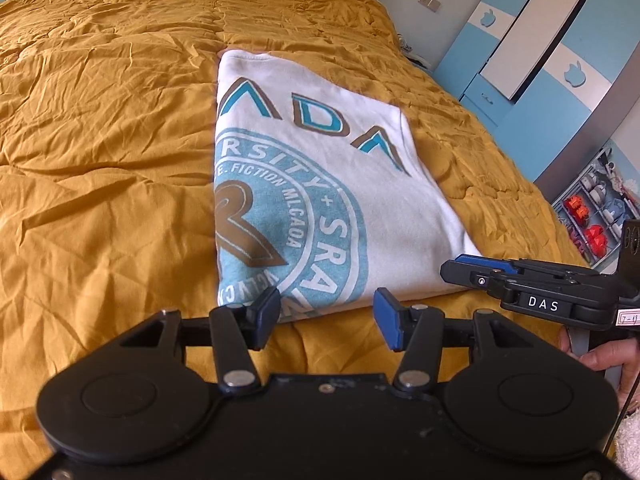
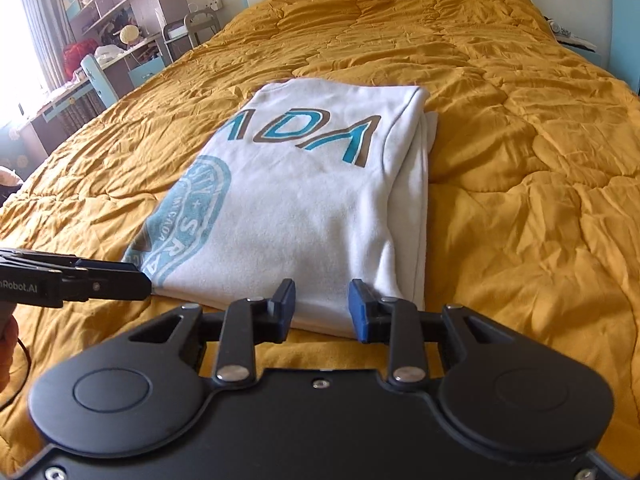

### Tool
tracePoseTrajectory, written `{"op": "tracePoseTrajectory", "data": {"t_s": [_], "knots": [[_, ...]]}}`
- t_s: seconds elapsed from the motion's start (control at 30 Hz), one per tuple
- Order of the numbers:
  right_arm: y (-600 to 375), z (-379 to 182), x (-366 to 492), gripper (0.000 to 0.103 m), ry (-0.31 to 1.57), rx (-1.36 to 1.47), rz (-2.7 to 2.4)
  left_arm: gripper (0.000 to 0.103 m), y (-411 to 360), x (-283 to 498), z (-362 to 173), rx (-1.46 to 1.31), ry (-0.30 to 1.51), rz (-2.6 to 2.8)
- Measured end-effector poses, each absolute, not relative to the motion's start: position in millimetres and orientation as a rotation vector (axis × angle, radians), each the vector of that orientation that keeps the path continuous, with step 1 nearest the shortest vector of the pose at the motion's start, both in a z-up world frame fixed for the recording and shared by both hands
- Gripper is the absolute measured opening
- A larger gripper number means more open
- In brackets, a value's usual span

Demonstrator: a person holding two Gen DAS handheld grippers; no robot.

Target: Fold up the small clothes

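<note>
The white shirt [image 1: 320, 184] lies folded in the middle of the yellow bed cover [image 1: 100, 140]. The left gripper [image 1: 327, 318] and right gripper [image 2: 322, 308] sit at its near edge, both open wide, holding nothing. Blue cupboards [image 1: 532, 40] stand beside the bed.

The bed's quilt [image 1: 100, 128] is showing mustard yellow all over, creased. The folded shirt [image 1: 360, 184] is showing white, carrying teal letters edged in brown at its 12 o'clock end and a pale blue round seal with white lettering toward 7 o'clock. Each hand-held gripper is showing black with blue pads: left hand-held gripper [image 1: 326, 316], right hand-held gripper [image 2: 322, 308]. The wardrobe [image 1: 540, 48] at 2 o'clock is wearing light blue and white panels with apple shapes.
</note>
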State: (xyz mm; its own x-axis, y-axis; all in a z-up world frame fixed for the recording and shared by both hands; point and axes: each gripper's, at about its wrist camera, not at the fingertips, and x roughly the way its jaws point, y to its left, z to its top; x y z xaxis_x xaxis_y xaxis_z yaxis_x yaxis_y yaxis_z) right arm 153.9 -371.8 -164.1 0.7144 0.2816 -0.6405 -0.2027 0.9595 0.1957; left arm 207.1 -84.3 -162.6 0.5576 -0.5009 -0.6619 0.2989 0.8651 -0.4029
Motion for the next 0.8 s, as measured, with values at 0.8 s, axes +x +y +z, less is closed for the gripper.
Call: {"op": "tracePoseTrajectory", "data": {"t_s": [0.8], "knots": [[-481,-214,267,0.061,0.746,0.894,0.487,0.055,-13,369,-216,-0.737,0.964,-0.609]]}}
